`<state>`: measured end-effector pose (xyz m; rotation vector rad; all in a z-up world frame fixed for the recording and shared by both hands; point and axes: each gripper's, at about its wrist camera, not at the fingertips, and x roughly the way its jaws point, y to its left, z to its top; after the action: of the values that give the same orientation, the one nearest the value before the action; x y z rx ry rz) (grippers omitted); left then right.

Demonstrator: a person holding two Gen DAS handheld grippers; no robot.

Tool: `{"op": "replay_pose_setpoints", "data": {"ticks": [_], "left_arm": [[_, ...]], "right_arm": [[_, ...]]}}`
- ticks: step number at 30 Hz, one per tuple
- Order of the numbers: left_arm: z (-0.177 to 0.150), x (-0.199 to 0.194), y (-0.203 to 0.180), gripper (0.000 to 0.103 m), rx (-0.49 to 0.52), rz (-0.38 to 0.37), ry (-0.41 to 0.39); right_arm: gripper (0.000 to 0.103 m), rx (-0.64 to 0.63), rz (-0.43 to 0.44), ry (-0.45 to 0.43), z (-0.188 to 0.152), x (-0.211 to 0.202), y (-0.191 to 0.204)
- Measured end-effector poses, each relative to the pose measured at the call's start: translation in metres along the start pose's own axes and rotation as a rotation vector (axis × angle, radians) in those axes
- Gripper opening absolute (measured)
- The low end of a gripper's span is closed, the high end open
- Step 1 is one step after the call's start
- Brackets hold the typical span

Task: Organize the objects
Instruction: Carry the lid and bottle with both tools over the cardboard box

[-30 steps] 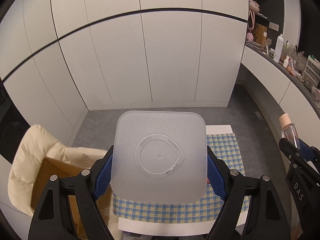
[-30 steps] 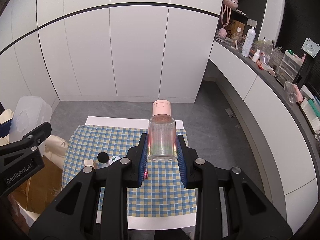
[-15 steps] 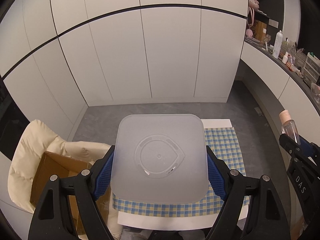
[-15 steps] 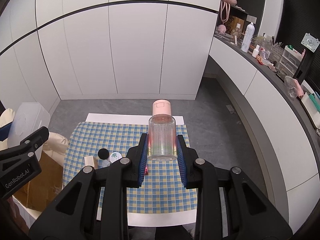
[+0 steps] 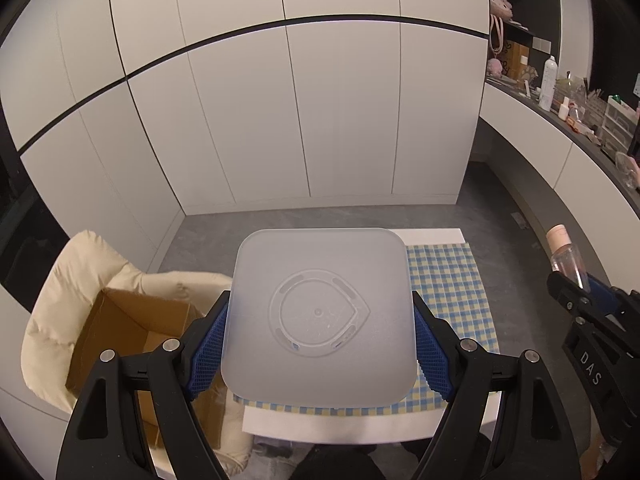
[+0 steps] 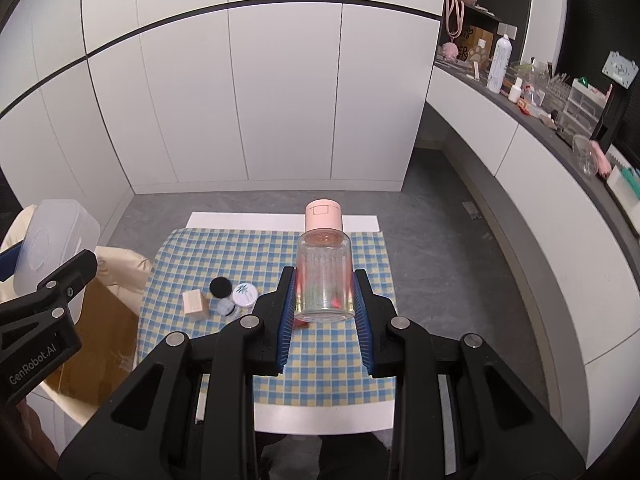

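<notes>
Two black grippers with ribbed blue pads were each carrying one thing above the table. The left gripper [image 5: 319, 350] had its jaws pinching the sides of a frosted translucent plastic container with rounded square corners [image 5: 320, 316], its flat face turned to the camera and moulded with a teardrop-shaped ring. The right gripper [image 6: 324, 322] had its jaws clamped on the lower body of a clear cylindrical plastic bottle with a smooth pale pink cap [image 6: 324, 276], held upright, cap at the far end; a small red thing showed through it at the base, too unclear to name.

Below them lay one blue, yellow and white checked cloth [image 6: 332, 364] spread over a white rectangular table [image 6: 320, 416]. On the left part of the cloth stood three small items close together: one pale wooden block [image 6: 195, 305], one small jar with a round black lid [image 6: 221, 289] and one small jar with a white lid bearing a green leaf print [image 6: 244, 294], the two jars touching or nearly so.

Left of the table sat one open brown cardboard box [image 5: 132, 332] resting on a padded cream cushion [image 5: 68, 280]. Beyond, grey floor met tall flat white cabinet doors [image 6: 280, 92] crossed by one thin dark line. Far right, a curved dark countertop [image 6: 532, 116] held a clutter of bottles and clear organisers.
</notes>
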<state>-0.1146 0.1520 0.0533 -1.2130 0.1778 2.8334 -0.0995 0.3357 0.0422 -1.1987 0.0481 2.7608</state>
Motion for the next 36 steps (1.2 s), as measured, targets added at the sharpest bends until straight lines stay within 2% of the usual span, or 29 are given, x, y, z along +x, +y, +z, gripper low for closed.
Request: {"op": "replay_pose_setpoints", "data": {"ticks": [11, 19, 25, 36], "left_arm": [[-0.047, -0.036, 0.003, 0.082, -0.003, -0.007, -0.049], [-0.083, -0.055, 0.015, 0.082, -0.025, -0.03, -0.057], [-0.107, -0.061, 0.02, 0.082, -0.013, -0.026, -0.073], [-0.167, -0.059, 0.026, 0.082, -0.002, -0.049, -0.051]], "right_arm": [[0.028, 0.003, 0.027, -0.009, -0.055, -0.024, -0.004], [0.028, 0.028, 0.043, -0.004, -0.094, -0.038, -0.009], [0.028, 0.023, 0.043, -0.001, -0.119, -0.044, -0.009], [0.028, -0.004, 0.069, -0.018, -0.155, -0.055, -0.004]]}}
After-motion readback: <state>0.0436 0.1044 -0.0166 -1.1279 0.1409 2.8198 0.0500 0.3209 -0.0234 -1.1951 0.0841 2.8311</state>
